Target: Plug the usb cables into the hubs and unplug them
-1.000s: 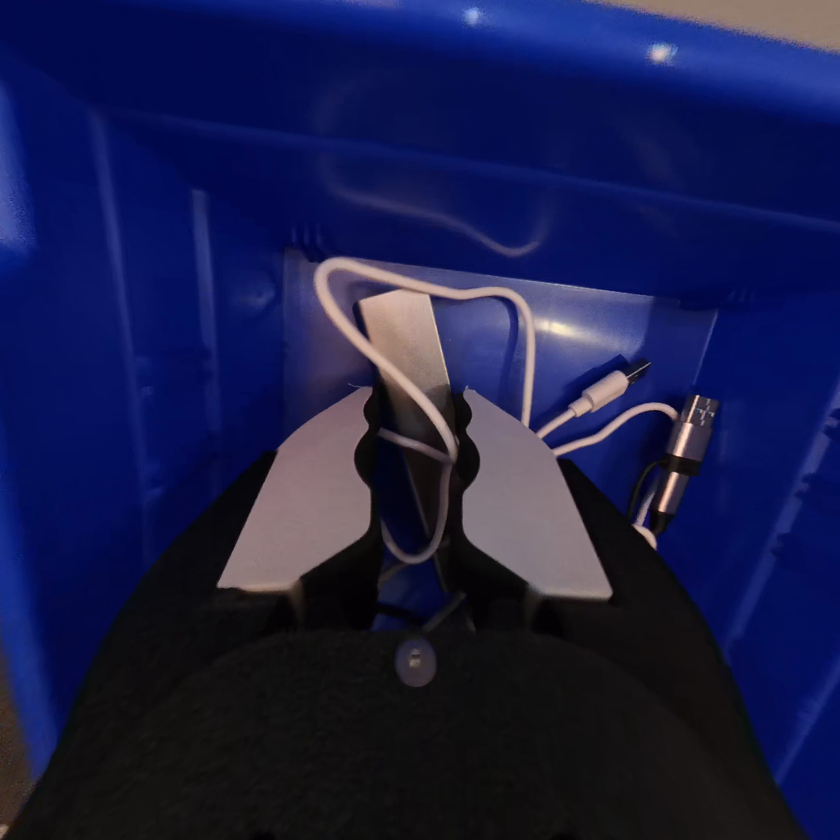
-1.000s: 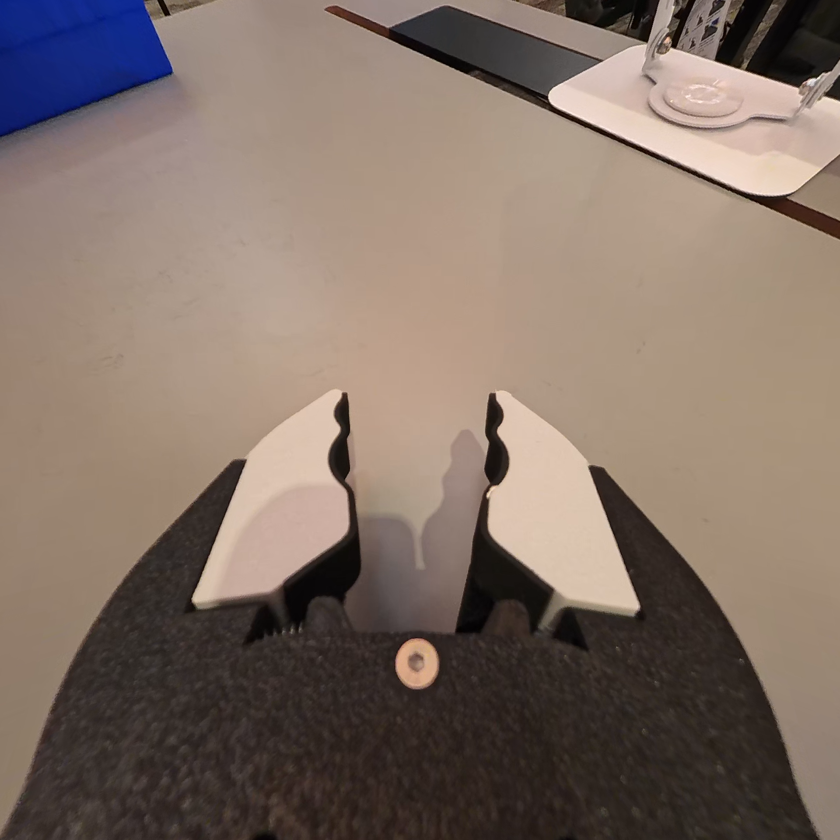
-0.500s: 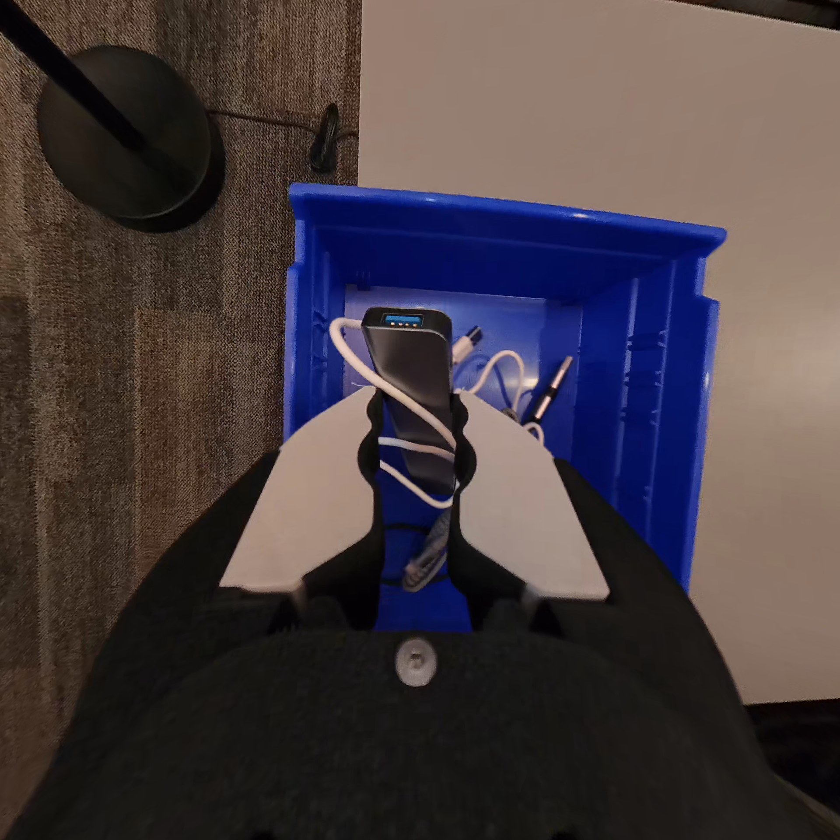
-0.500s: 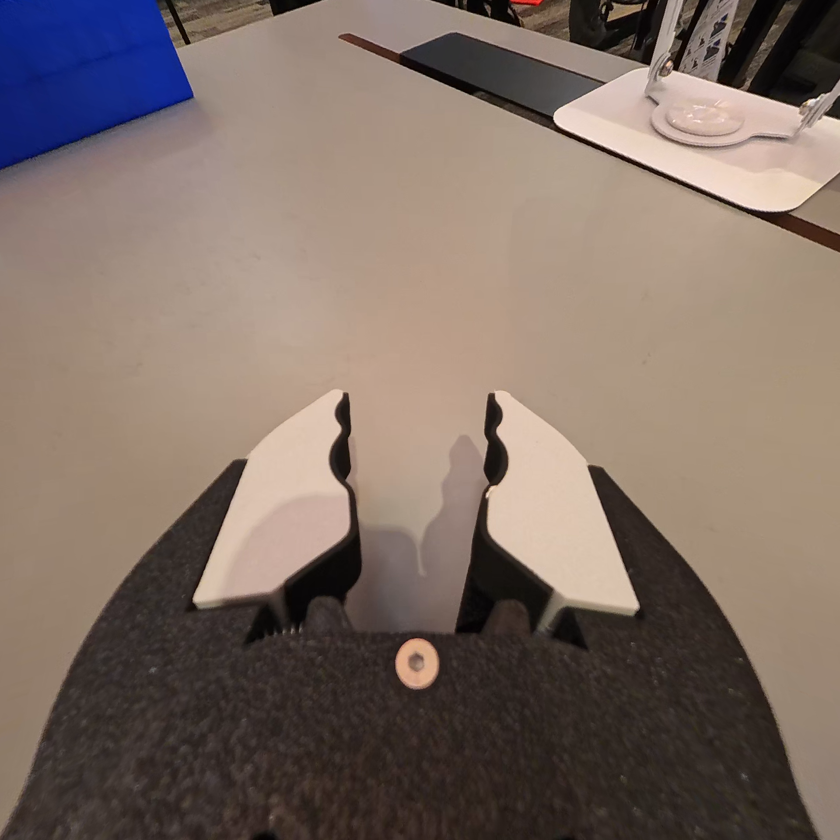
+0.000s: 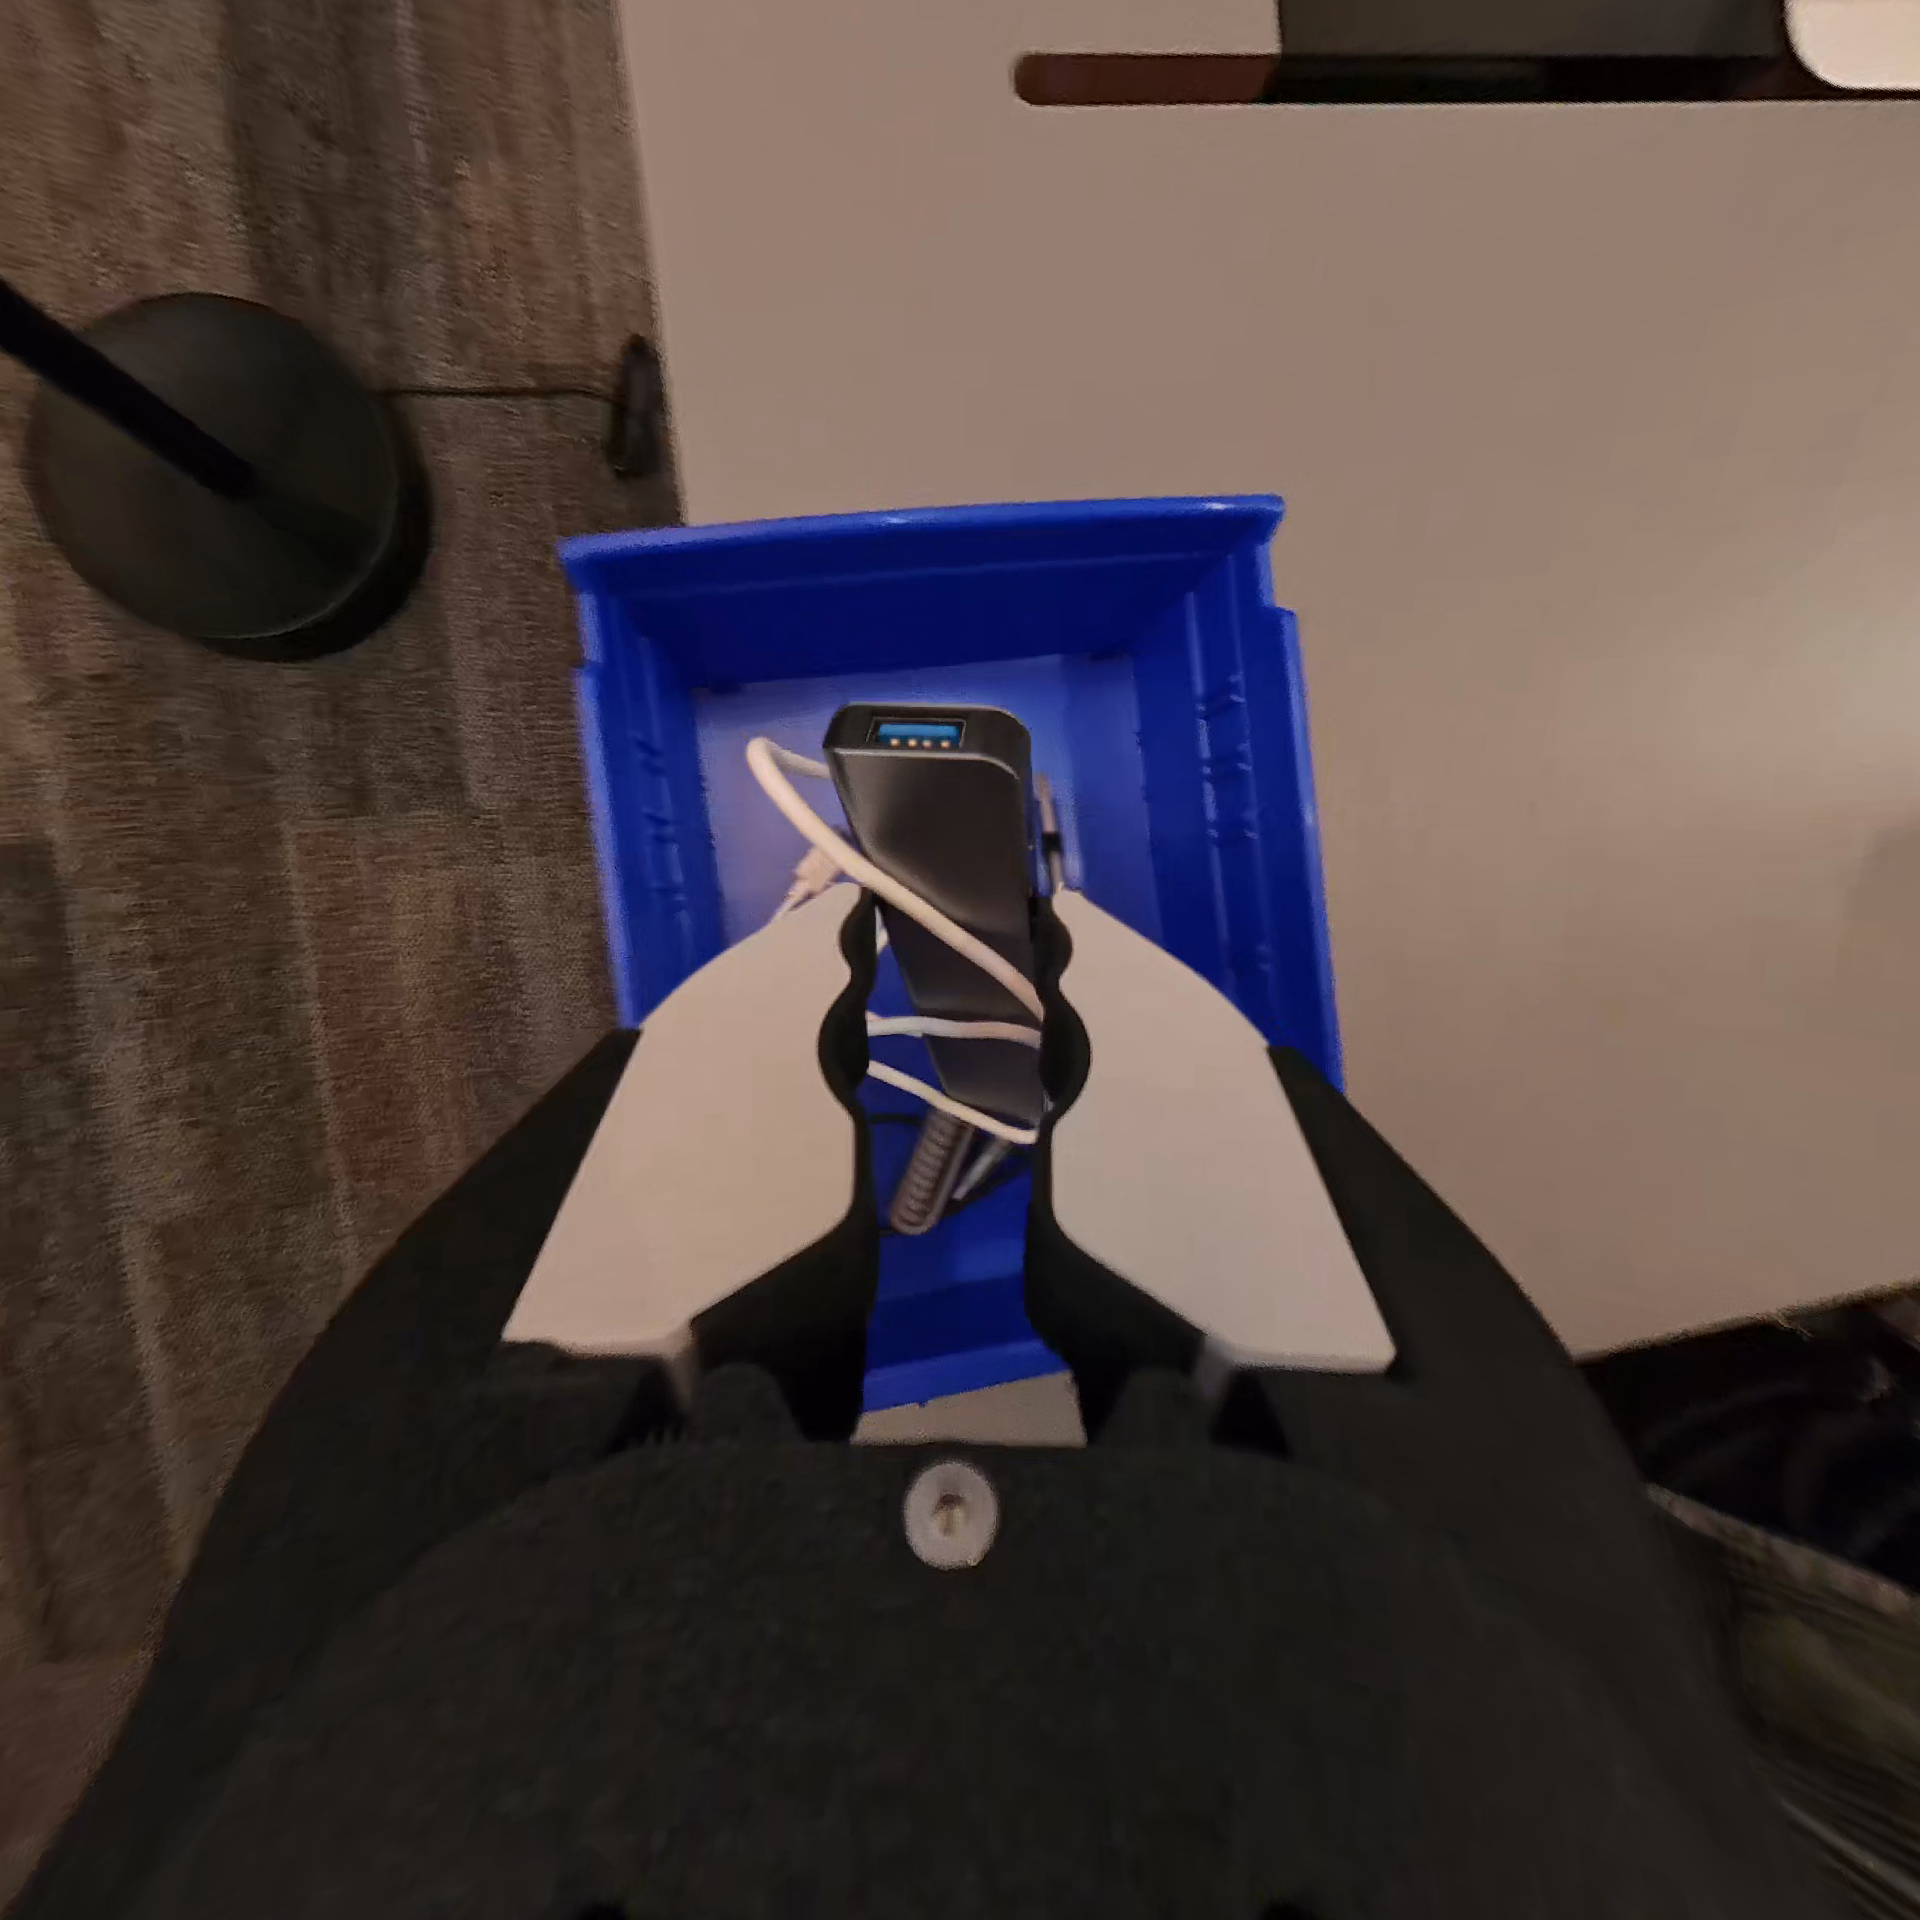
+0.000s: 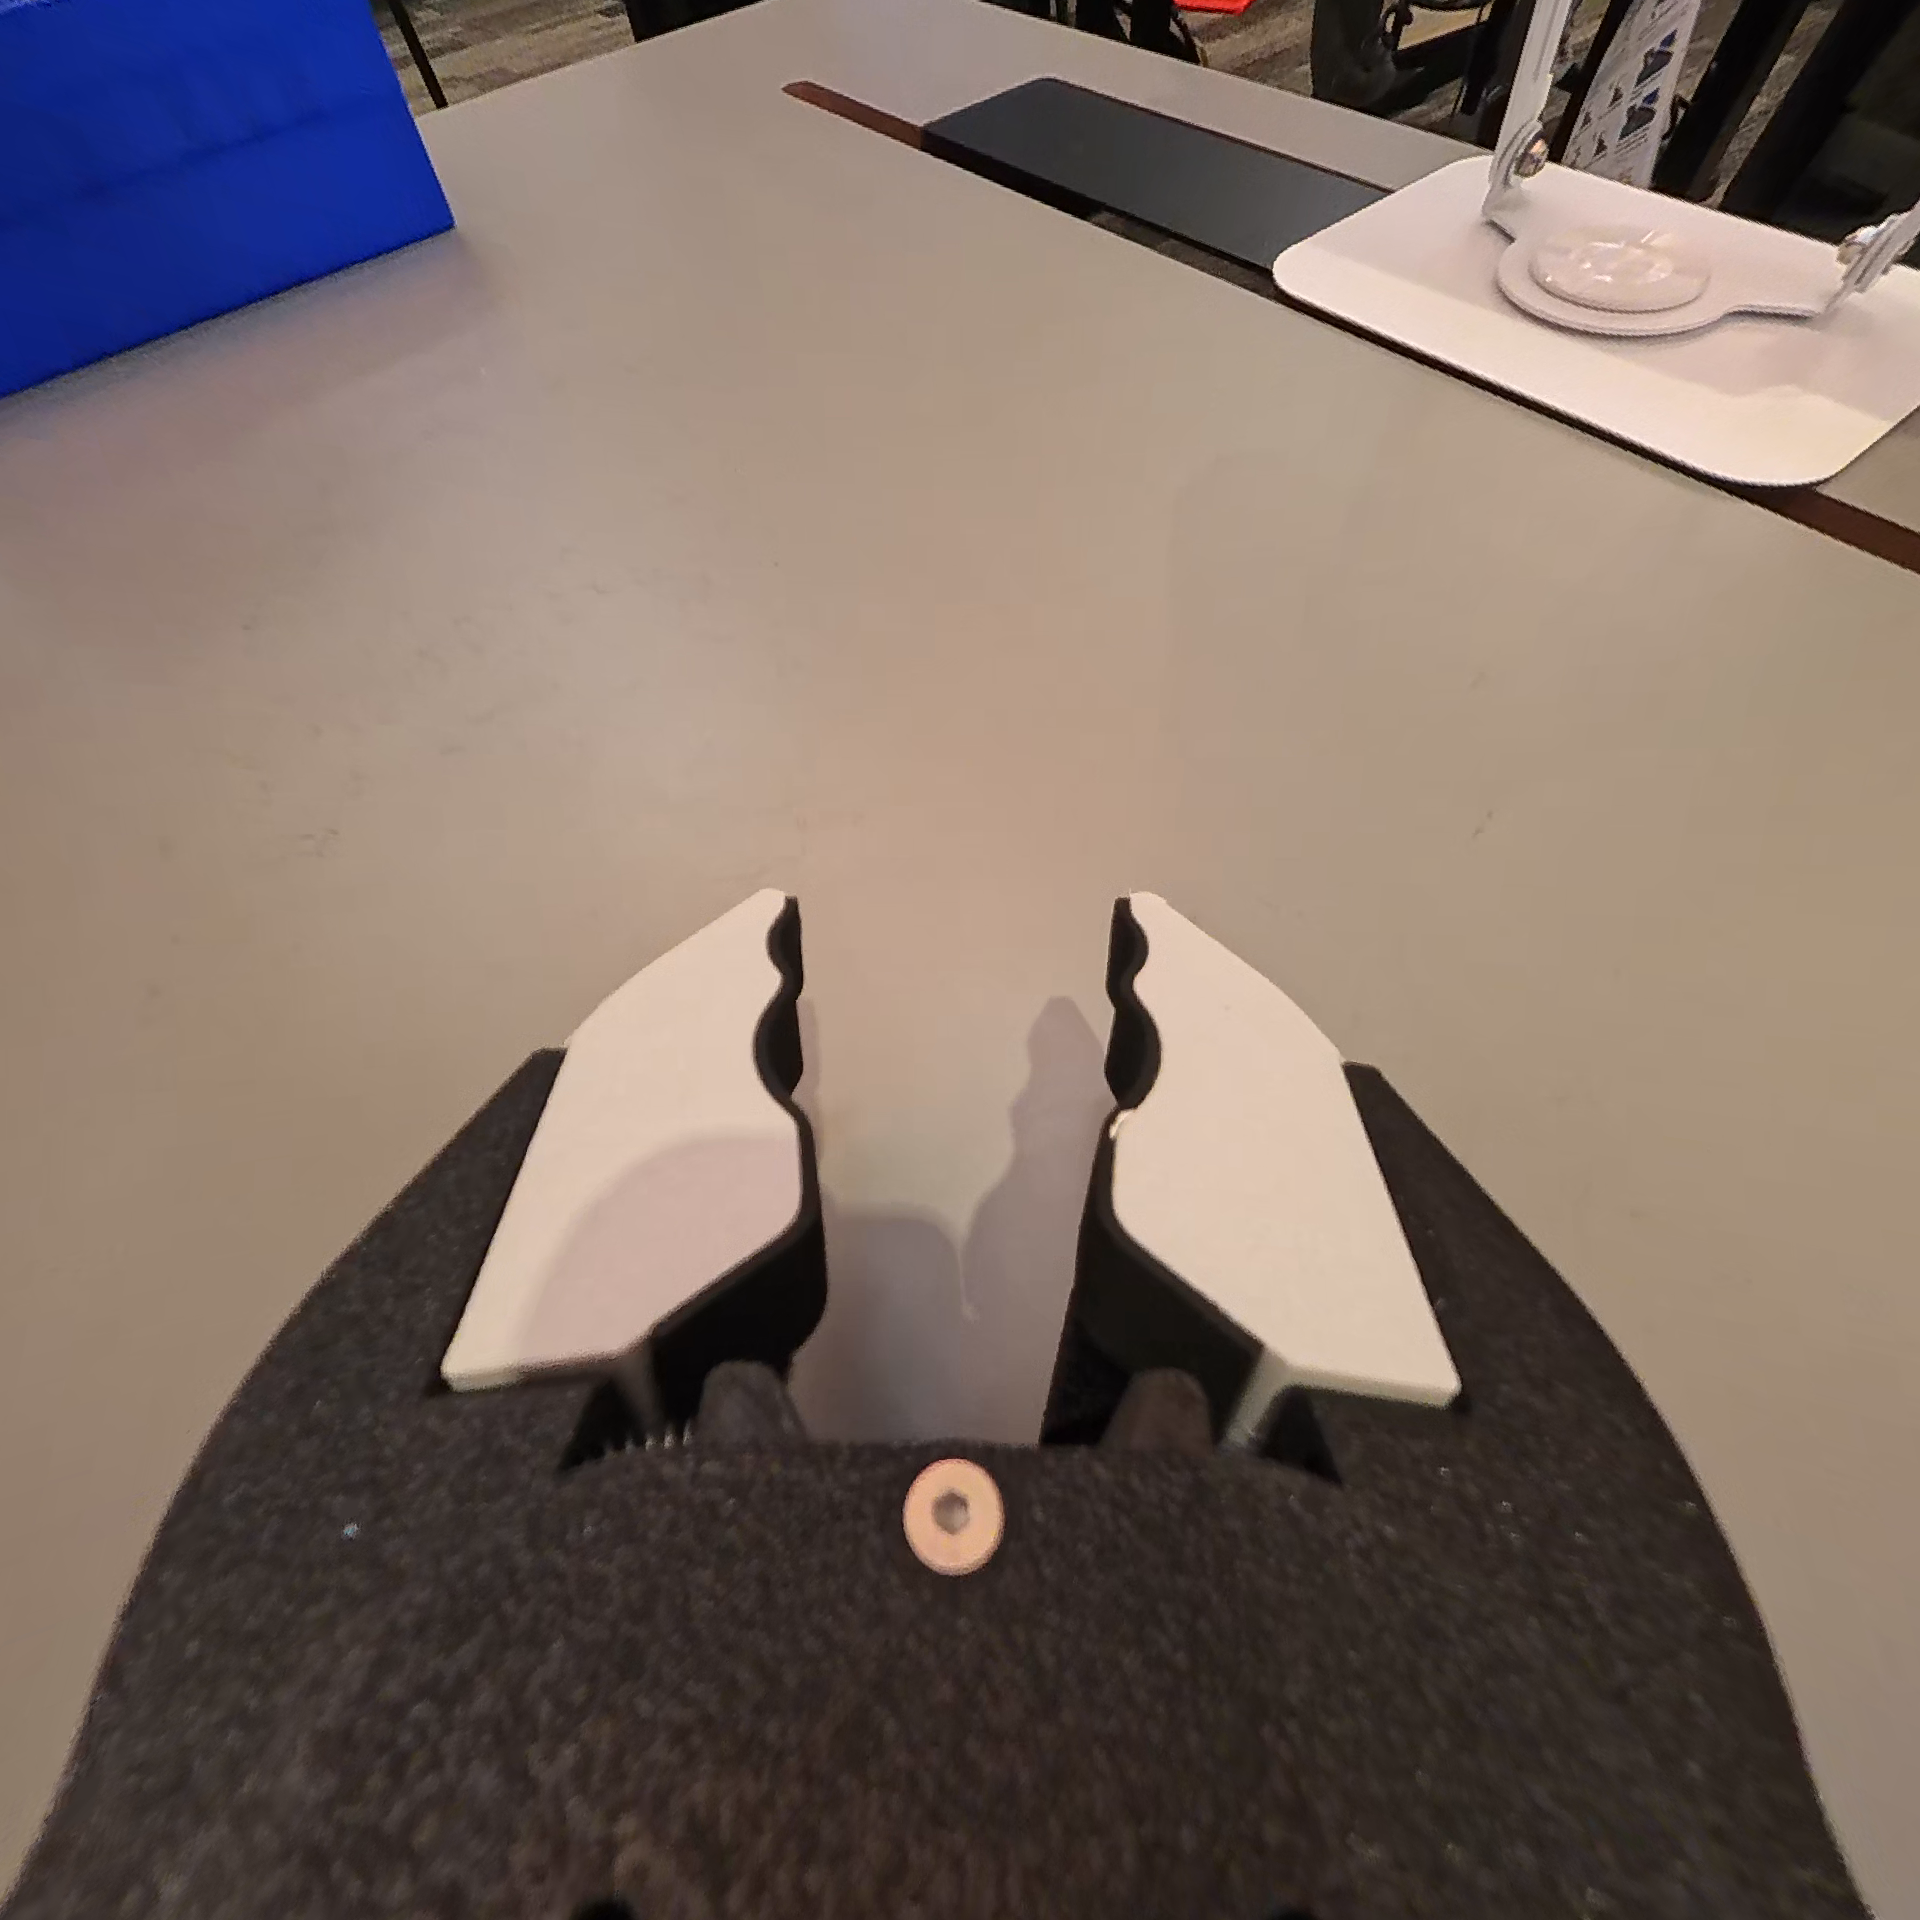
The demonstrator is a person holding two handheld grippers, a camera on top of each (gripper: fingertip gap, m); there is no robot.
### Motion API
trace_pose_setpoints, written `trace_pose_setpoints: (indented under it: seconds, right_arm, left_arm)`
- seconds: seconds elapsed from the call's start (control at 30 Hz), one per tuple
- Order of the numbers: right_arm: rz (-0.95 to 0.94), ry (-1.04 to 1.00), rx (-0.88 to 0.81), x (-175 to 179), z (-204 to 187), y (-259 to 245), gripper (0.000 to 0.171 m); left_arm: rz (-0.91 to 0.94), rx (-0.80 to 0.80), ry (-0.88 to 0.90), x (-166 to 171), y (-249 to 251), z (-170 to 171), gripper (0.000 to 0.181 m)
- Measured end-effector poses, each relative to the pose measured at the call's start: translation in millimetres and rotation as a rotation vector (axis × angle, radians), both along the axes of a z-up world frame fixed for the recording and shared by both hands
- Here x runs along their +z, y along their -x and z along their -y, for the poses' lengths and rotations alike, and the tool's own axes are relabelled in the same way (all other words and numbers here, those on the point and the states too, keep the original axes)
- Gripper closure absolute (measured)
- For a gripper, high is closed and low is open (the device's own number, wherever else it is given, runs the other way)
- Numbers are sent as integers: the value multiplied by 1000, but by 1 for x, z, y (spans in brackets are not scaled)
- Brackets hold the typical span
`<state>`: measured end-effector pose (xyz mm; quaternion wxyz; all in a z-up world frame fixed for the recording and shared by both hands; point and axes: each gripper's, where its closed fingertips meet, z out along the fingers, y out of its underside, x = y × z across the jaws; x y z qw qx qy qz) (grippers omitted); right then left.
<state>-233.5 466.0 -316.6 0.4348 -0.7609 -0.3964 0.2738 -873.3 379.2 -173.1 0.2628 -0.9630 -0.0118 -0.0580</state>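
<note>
My left gripper is shut on a dark grey USB hub and holds it well above the blue bin. The hub's blue USB port faces away from me. A white cable loops across the hub and hangs with it. The hub's braided lead dangles below the fingers. A metal plug shows just right of the hub. My right gripper is open and empty, low over the grey table. The bin's blue wall shows at its far left.
The bin sits at the table's left edge, beside carpet and a black round stand base. A black pad and a white tray with a white stand lie at the table's far right. About 65 cm separates my left fingertips from my right. The hub's braided lead is about 20 cm from my left fingertips.
My left gripper has lifted the hub and the tangled white cable up out of the bin; the view went from inside the bin to high above it. The right gripper has barely moved.
</note>
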Motion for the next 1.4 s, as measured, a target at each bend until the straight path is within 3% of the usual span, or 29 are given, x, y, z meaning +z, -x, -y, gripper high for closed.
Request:
trace_pose_setpoints:
  seconds: [0.1, 0.33, 0.43, 0.57, 0.8, 0.97, 1.17, 1.4]
  right_arm:
    - [6, 6, 7, -2, 1, 1, 115]
    - [6, 12, 3, -3, 0, 0, 115]
    - [9, 11, 2, -4, 0, 0, 115]
    - [10, 12, 2, -4, 0, 0, 114]
    - [20, 8, 7, -5, 1, 1, 114]
    - [26, 12, 5, -7, 0, 0, 114]
    - [21, 18, 5, -7, 0, 0, 114]
    - [40, 17, 15, -9, 2, 2, 114]
  left_arm:
    - [141, -73, 69, -21, -23, 7, 153]
    - [51, -146, 246, -84, -31, 16, 152]
    - [24, -132, 230, -87, -24, 18, 150]
    - [-3, -88, 193, -81, -15, 27, 129]
    - [59, -53, 126, -77, -24, 49, 142]
    - [68, 24, 211, -102, -16, 58, 142]
    - [248, 106, 360, -135, -29, 90, 142]
    - [224, 201, 315, -156, -16, 76, 131]
